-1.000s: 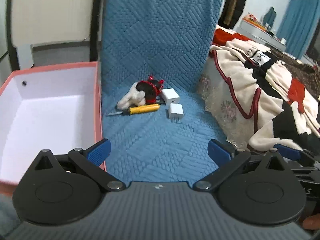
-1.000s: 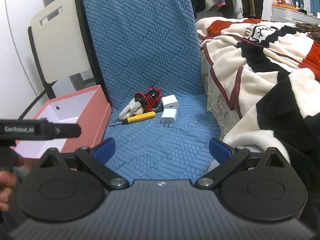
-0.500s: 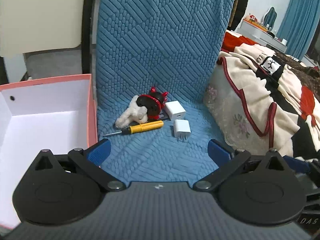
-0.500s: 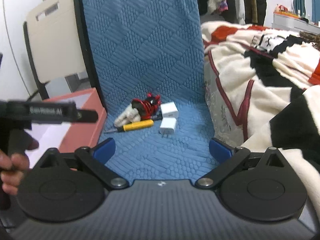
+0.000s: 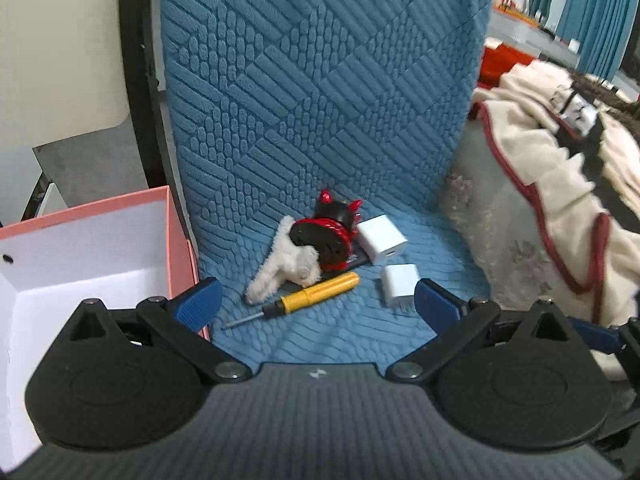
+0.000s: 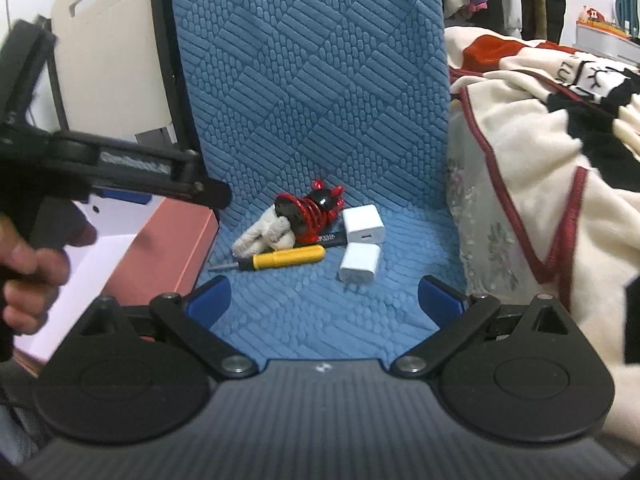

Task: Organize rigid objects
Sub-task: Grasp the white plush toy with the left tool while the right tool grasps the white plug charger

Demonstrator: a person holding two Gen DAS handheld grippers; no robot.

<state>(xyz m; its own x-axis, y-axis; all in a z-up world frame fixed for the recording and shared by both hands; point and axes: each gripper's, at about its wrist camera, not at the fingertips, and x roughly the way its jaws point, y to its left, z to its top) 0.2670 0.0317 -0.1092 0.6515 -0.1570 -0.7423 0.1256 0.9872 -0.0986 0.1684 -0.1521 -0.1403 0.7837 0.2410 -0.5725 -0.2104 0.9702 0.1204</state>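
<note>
Both claws stand wide apart and hold nothing: the left gripper point(image 5: 318, 302) and the right gripper point(image 6: 324, 294) each point at the small pile on the blue quilted seat cover point(image 5: 320, 120). Ahead of them lies the yellow screwdriver point(image 5: 316, 292), its long axis running across the view, metal tip toward the pink box point(image 5: 178, 240) and handle end toward the 2 white chargers point(image 5: 382, 238), which sit just beside it. Behind it, a fuzzy white toy point(image 5: 288, 266) touches a black and red spool-like item point(image 5: 324, 236). From the left claw the screwdriver sits just ahead and slightly left of centre, so the left looks the nearer one, with the open box at its side. A dark flat item under the spool is mostly hidden, its lettering too blurred to read, and the box is cut off by the frame edge.
</note>
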